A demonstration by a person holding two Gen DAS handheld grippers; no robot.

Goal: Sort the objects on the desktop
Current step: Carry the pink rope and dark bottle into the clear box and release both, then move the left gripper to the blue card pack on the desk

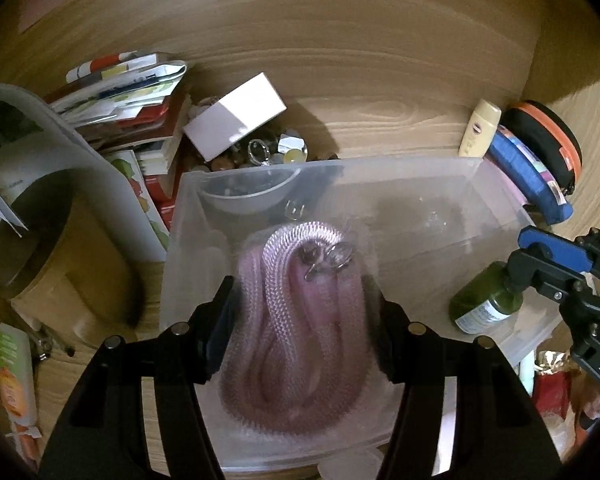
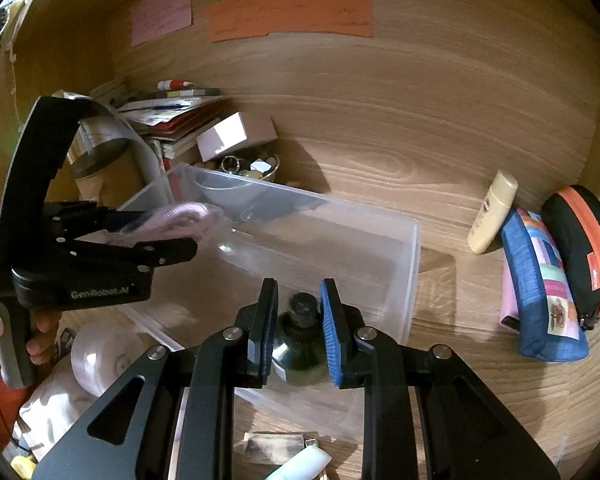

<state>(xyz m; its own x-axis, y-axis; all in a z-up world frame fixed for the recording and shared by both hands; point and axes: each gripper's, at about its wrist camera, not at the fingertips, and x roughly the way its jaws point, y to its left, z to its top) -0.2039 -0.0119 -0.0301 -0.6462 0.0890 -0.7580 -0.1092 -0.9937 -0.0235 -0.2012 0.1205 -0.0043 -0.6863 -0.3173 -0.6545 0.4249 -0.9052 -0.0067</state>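
My left gripper [image 1: 300, 292] is shut on a bagged coil of pink braided cord [image 1: 300, 320] with a metal clasp, held over the clear plastic bin [image 1: 440, 208]. In the right wrist view the left gripper [image 2: 204, 228] holds the pink cord [image 2: 172, 218] above the bin's [image 2: 404, 280] left end. My right gripper [image 2: 299, 308] is shut on a dark green bottle [image 2: 300, 340] by its neck, at the bin's near edge. The bottle [image 1: 484, 300] and right gripper [image 1: 516, 264] show at the right in the left wrist view.
A stack of books [image 1: 140, 96], a white box [image 1: 236, 116] and a bowl of trinkets [image 1: 268, 152] lie behind the bin. A cream bottle [image 2: 492, 212], blue pouch [image 2: 544, 292] and black-orange case [image 2: 584, 248] lie at the right. A round tin [image 1: 32, 240] stands at the left.
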